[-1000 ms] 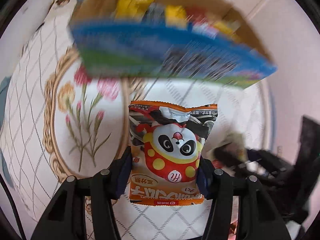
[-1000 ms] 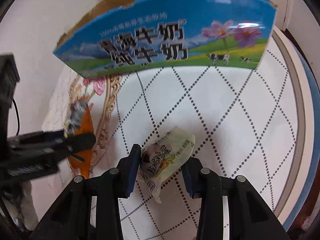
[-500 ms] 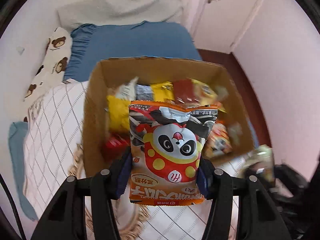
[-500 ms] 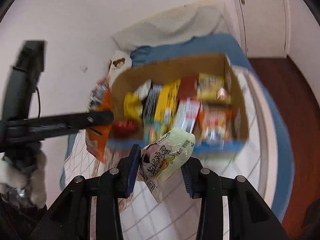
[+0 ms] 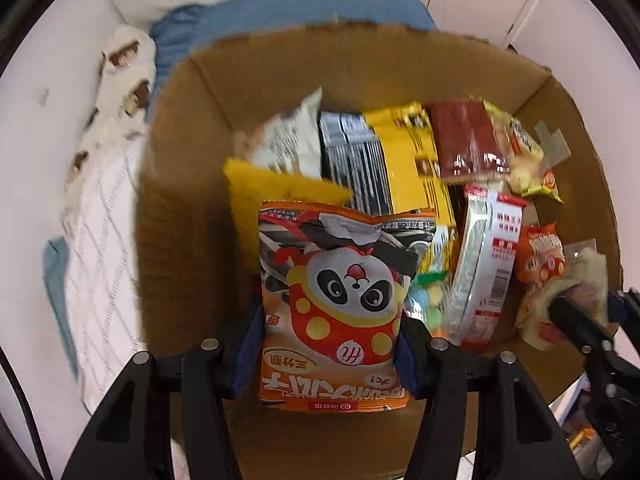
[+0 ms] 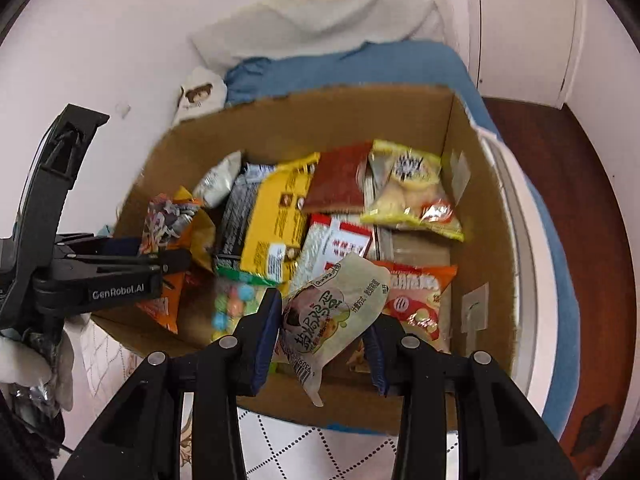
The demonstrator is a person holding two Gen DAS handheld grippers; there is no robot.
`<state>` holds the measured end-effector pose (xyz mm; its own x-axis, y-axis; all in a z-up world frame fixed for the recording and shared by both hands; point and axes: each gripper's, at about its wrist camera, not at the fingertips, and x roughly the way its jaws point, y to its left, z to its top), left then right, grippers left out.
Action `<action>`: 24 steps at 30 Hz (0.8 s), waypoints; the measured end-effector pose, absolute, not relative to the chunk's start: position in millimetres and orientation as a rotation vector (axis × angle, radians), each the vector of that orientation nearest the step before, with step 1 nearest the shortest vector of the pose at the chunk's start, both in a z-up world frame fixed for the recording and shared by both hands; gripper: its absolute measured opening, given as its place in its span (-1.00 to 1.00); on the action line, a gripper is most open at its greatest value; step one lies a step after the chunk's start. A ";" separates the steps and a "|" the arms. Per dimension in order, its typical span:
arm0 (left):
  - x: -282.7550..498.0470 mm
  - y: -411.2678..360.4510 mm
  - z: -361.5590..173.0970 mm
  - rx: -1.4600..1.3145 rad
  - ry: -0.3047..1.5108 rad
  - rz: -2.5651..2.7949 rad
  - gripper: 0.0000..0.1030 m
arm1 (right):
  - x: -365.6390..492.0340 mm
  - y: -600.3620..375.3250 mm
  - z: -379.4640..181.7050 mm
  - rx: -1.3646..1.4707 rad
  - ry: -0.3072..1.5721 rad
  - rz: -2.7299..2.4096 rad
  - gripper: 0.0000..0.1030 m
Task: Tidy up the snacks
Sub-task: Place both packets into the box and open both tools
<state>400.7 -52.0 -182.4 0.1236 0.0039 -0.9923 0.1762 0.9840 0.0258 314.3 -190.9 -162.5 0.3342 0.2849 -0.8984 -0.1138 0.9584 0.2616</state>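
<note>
My left gripper (image 5: pixel 331 344) is shut on an orange panda snack bag (image 5: pixel 340 300) and holds it over the left part of an open cardboard box (image 5: pixel 176 208). My right gripper (image 6: pixel 324 340) is shut on a pale green snack pouch (image 6: pixel 328 312) above the box's (image 6: pixel 480 216) near edge. The box holds several snack packets: a yellow one (image 6: pixel 276 216), a dark red one (image 6: pixel 340 180), a white and red one (image 6: pixel 344 240). The left gripper with its orange bag (image 6: pixel 168 240) shows at the left of the right wrist view. The right gripper (image 5: pixel 588 320) shows at the right of the left wrist view.
The box stands on a white quilted cloth (image 6: pixel 320 452) with a dotted diamond pattern. Behind it lie a blue blanket (image 6: pixel 360 68) and a white pillow (image 6: pixel 320 12). A white door (image 6: pixel 520 28) and dark wood floor (image 6: pixel 592 240) are at the right.
Both grippers have risen from low over the cloth in front of the box to above it and moved closer over its opening, each still holding its snack.
</note>
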 end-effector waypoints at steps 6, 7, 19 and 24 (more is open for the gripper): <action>398.9 -38.9 -182.6 0.076 1.416 -0.102 0.88 | 318.7 -188.6 -173.0 0.135 1.257 0.217 0.94; 398.2 -36.3 -181.7 0.059 1.416 -0.105 0.88 | 319.6 -188.8 -174.3 0.122 1.268 0.197 0.94; 368.6 -40.3 -157.9 0.074 1.296 -0.036 0.88 | 313.9 -199.0 -160.0 0.037 1.251 0.028 0.95; 358.9 -38.4 -152.0 0.042 1.276 -0.037 0.88 | 308.2 -201.7 -155.2 0.027 1.244 0.002 0.95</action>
<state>358.9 -38.4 -152.0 0.2902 -0.0042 -0.9569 0.0506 0.9987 0.0109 308.2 -201.7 -155.2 0.3209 0.0161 -0.9470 0.0136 0.9997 0.0216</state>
